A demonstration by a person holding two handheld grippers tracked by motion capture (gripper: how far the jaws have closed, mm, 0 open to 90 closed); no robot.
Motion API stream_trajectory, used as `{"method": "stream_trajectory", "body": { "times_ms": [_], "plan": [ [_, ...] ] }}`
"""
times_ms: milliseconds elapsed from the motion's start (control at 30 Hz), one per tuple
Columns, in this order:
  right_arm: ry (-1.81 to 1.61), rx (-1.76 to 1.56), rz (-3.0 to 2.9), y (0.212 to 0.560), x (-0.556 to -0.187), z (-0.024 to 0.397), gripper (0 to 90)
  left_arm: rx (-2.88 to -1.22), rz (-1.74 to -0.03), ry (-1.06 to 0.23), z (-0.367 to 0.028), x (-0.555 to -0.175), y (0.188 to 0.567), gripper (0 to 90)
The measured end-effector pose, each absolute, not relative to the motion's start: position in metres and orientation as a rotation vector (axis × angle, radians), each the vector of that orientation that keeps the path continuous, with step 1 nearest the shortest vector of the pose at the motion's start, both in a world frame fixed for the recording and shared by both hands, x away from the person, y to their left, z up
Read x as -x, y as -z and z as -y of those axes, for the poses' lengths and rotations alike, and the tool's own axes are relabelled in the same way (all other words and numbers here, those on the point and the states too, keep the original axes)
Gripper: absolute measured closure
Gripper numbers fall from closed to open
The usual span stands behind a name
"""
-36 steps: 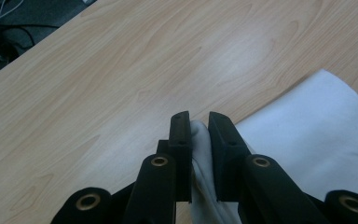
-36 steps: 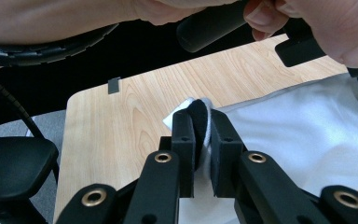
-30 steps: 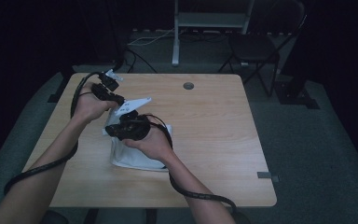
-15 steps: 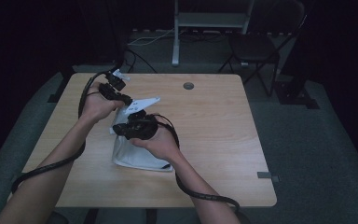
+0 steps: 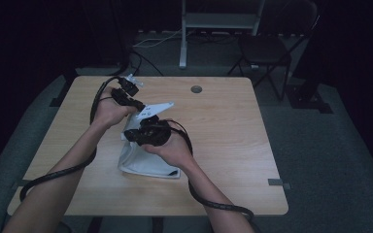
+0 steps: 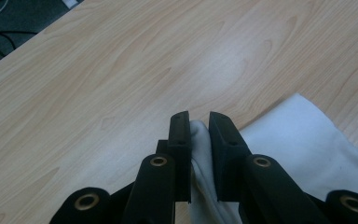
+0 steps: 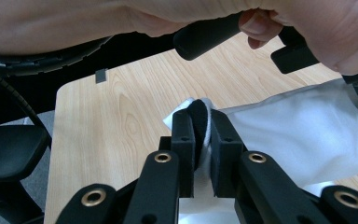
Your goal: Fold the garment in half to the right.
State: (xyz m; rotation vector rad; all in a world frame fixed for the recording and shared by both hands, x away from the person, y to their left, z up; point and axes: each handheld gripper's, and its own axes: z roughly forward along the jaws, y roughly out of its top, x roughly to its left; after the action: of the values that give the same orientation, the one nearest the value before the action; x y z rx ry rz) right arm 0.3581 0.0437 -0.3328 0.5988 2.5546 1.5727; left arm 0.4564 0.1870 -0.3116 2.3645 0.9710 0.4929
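A white cloth (image 5: 143, 158) lies on the wooden table (image 5: 233, 145), its upper part lifted between both grippers. My left gripper (image 5: 141, 106) sits at the cloth's far edge and is shut on a fold of it; in the left gripper view the white cloth (image 6: 307, 144) is pinched between the black jaws of that left gripper (image 6: 199, 122). My right gripper (image 5: 131, 136) is just nearer, over the cloth's left side. In the right gripper view the right gripper (image 7: 200, 119) is shut on a bunched edge of the cloth (image 7: 303, 126), with the other hand (image 7: 307, 23) close above.
A small round grey disc (image 5: 196, 89) is set in the table's far middle. A chair (image 5: 272, 48) and a metal stand (image 5: 221, 22) are beyond the far edge. Black cables (image 5: 213, 204) trail from both grippers across the table's near side.
Both hands have shifted a little to the right with the cloth still pinched. The lifted far corner of the cloth has moved along with them.
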Motion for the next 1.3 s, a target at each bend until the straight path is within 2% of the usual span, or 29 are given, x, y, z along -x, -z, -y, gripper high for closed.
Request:
{"method": "stream_trajectory", "body": {
  "times_ms": [1300],
  "plan": [
    [-1.533,-0.684,-2.588,0.363,-0.355,-0.024,82.5,-2.462,-0.889,-0.477,-0.156,-0.454,0.329,79.1]
  ]
}}
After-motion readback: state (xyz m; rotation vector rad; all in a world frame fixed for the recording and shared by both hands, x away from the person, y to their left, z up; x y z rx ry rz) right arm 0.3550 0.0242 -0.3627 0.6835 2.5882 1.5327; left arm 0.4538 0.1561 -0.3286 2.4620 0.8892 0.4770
